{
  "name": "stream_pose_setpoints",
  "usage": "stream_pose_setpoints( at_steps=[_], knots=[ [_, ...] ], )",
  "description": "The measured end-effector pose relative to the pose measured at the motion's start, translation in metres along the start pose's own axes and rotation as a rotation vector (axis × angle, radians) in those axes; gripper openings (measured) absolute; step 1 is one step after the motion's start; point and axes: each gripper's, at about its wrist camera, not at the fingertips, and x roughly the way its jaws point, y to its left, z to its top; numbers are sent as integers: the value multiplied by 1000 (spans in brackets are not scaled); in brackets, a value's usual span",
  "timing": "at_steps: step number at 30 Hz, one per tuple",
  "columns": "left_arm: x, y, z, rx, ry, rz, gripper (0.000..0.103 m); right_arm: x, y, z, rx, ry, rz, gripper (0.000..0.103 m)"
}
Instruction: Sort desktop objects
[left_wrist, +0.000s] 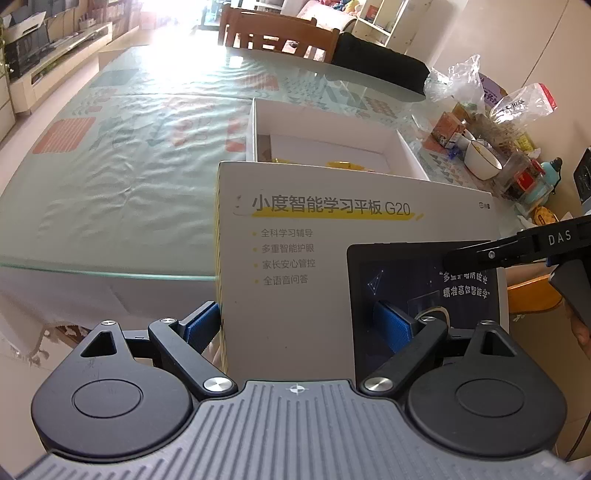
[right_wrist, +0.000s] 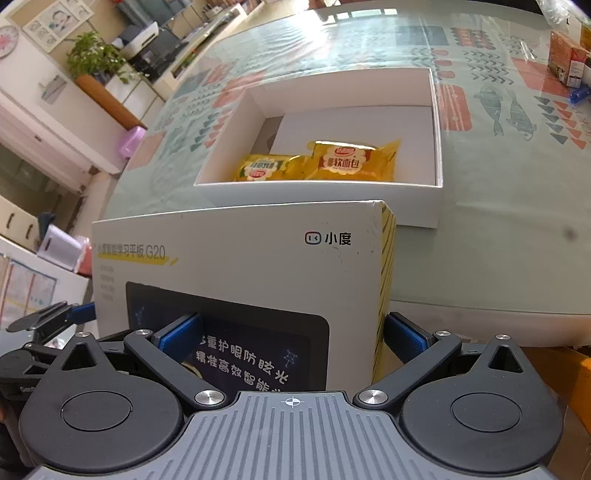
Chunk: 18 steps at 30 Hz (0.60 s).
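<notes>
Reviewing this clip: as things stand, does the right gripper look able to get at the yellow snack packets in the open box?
Probably not right now. The right gripper is shut on the box lid, which it shares with the left gripper. The lid stands between it and the snack packets in the open box.

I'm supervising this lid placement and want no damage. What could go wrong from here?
1. The lid is held only at its two side edges by the left gripper and right gripper; uneven motion could twist it or let it slip.
2. The snack packets lie near the front wall of the open box; the lid might catch them.
3. The bowl and clutter sit close by.
</notes>
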Motion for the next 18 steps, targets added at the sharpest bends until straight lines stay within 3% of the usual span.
stream_pose_setpoints(
  at_steps=[18],
  knots=[
    [18,5,-5,-8,46,2,103,8,-16,-9,27,16,13,103]
  ],
)
